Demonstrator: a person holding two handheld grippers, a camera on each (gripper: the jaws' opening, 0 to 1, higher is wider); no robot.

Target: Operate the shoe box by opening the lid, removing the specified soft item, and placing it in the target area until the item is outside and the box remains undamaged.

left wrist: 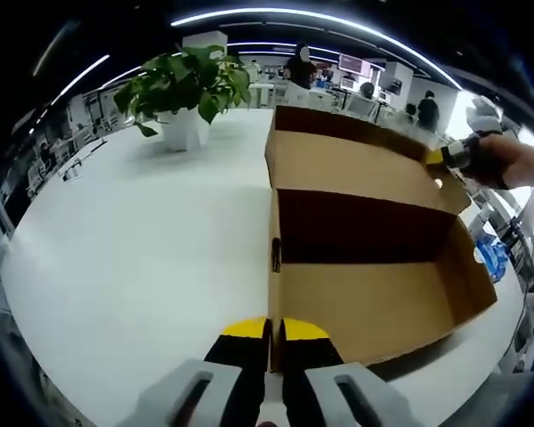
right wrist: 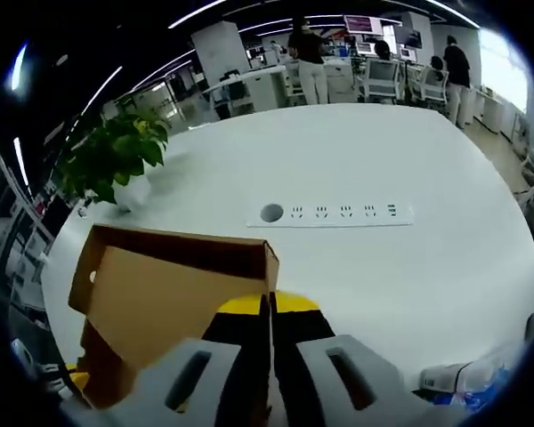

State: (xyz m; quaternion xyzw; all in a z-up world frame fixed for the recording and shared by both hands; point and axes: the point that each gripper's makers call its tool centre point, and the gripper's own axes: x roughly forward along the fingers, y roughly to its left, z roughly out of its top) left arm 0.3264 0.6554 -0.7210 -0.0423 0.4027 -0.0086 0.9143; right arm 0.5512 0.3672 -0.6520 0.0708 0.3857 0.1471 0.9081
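Observation:
The brown cardboard shoe box (left wrist: 374,302) stands open on the white table, its lid (left wrist: 356,165) swung up and back. The part of the box floor I can see is bare cardboard, and the far inner wall lies in shadow. My left gripper (left wrist: 272,331) is shut on the top edge of the box's near side wall (left wrist: 273,258). My right gripper (left wrist: 442,158), held by a hand, comes in from the right and pinches the lid's far corner. In the right gripper view, the right gripper (right wrist: 270,304) is shut on the lid (right wrist: 160,294) at its edge.
A potted green plant (left wrist: 185,89) (right wrist: 114,156) stands on the white table (left wrist: 133,249) beyond the box. A white power strip (right wrist: 338,212) is set into the tabletop. A blue-and-white item (right wrist: 472,378) lies near the table's edge. People and desks fill the background.

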